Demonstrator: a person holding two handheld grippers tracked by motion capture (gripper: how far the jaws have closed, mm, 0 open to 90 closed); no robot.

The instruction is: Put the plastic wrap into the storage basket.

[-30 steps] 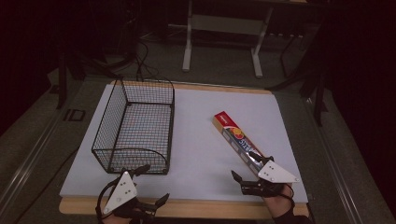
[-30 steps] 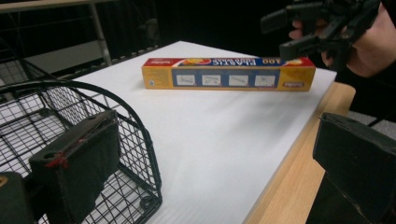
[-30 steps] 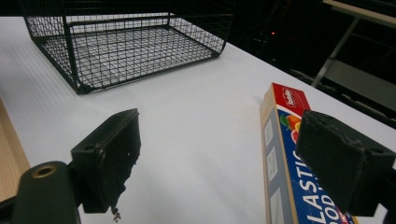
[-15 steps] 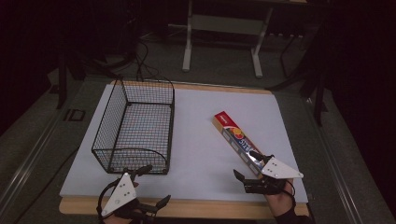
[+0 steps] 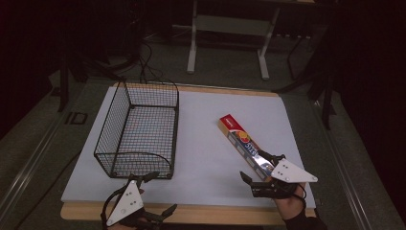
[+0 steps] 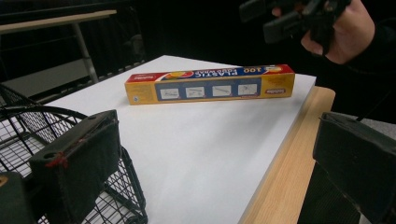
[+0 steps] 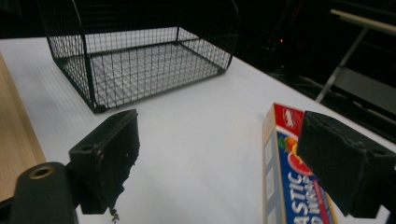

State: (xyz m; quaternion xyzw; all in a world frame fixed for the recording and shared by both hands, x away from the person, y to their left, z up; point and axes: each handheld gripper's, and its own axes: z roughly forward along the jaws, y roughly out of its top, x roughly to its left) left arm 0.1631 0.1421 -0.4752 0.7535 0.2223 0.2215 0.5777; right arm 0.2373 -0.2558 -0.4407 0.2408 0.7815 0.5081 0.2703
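A long red, yellow and blue box of plastic wrap [image 5: 241,141] lies flat and slanted on the right half of the white tabletop [image 5: 210,124]. My right gripper [image 5: 255,166] hovers over the box's near end, open, its jaws having just been opening. In the right gripper view [image 7: 224,158] the box [image 7: 287,182] lies below, beside the right-hand jaw, and no pad touches it. My left gripper [image 5: 163,191] sits open at the front edge beside the wire basket [image 5: 136,129]. From the left gripper view [image 6: 215,163] I see the box [image 6: 210,84] side-on and the other hand [image 6: 343,30].
The black wire basket [image 7: 140,60] holds nothing and stands on the left half of the table. A wooden strip [image 6: 285,177] runs along the table's front edge. Behind the table stand a metal desk frame [image 5: 227,43] and floor cables [image 5: 143,67].
My right gripper has lifted slightly above the near end of the box. The box, the basket and my left gripper have stayed where they were.
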